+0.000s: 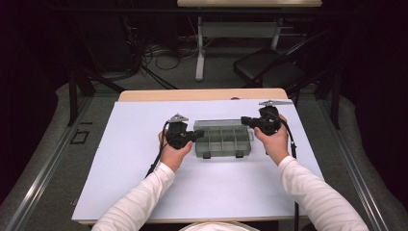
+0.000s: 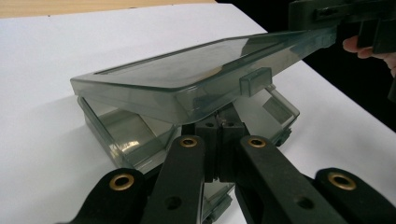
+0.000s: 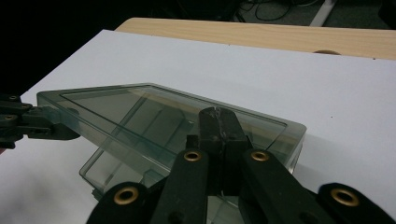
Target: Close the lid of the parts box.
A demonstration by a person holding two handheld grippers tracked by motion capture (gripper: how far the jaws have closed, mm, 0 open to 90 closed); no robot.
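A clear grey compartment box [image 1: 222, 139] lies mid-table on the white sheet. Its lid [image 2: 187, 70] is tilted up off the base [image 2: 126, 135], with a latch tab [image 2: 254, 81] on its edge. My left gripper [image 1: 197, 134] comes in from the box's left end. Its jaws [image 2: 217, 128] are shut at the lid's near corner, just under the rim. My right gripper [image 1: 245, 120] is at the box's right end, jaws [image 3: 217, 122] shut on the lid's [image 3: 140, 112] edge there. Each gripper view shows the other gripper holding the lid's far end [image 2: 323, 31] [image 3: 60, 127].
The white sheet [image 1: 144, 192] covers most of a wooden table [image 1: 202, 94], whose bare strip shows at the far edge. Beyond the table are a black chair [image 1: 267, 65], a desk leg [image 1: 199, 53] and floor cables [image 1: 163, 55]. White sleeves enter from the bottom.
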